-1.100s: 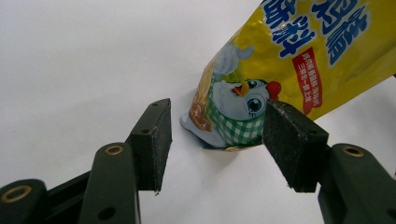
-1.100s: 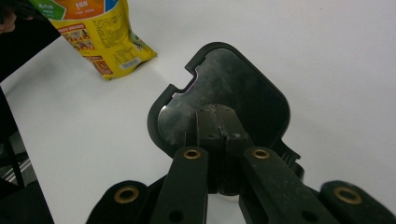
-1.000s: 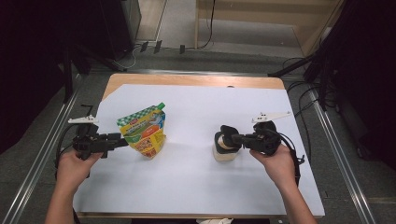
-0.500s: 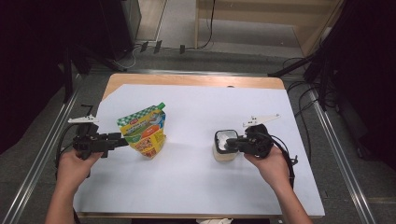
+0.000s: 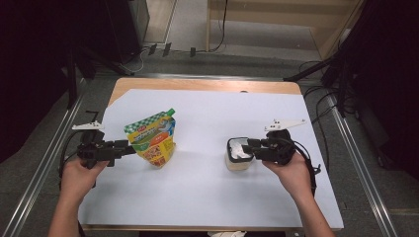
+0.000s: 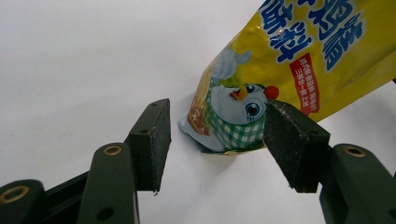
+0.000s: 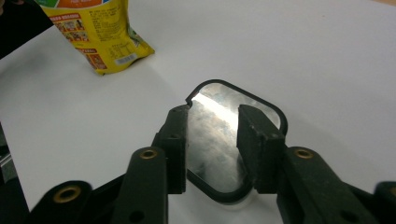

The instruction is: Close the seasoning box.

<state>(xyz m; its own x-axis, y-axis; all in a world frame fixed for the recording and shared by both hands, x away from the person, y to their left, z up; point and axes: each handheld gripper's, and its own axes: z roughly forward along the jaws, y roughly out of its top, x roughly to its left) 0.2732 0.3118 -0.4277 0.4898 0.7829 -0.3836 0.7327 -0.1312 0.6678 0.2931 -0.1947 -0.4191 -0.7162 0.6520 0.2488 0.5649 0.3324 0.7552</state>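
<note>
The yellow seasoning pouch (image 5: 150, 141) stands upright on the white-covered worktop (image 5: 207, 197) toward its left side, and the left gripper (image 5: 129, 148) has it at the lower corner: in the left gripper view one pad presses against the pouch (image 6: 289, 70) while the other stands clear of it, so the jaws are fairly wide and not clamping. The pouch looks like thin, glossy foil film, soft and crinkly, probably light and prone to buckling or slipping; a hold on the flat sealed edge or the green-checked top strip would likely be surer than the bulging belly. Well apart to the right sits the small beige tub (image 5: 238, 159) with a dark rim and a shiny foil lid. The right gripper (image 5: 247, 146) hangs over it, its jaws having just been opening and now narrowly parted above the foil lid (image 7: 219, 135) with nothing gripped between them. The tub seems stiff at its walls and rim, but the foil looks thin and easy to dent or pierce, so the rim or sides are the safer hold.
</note>
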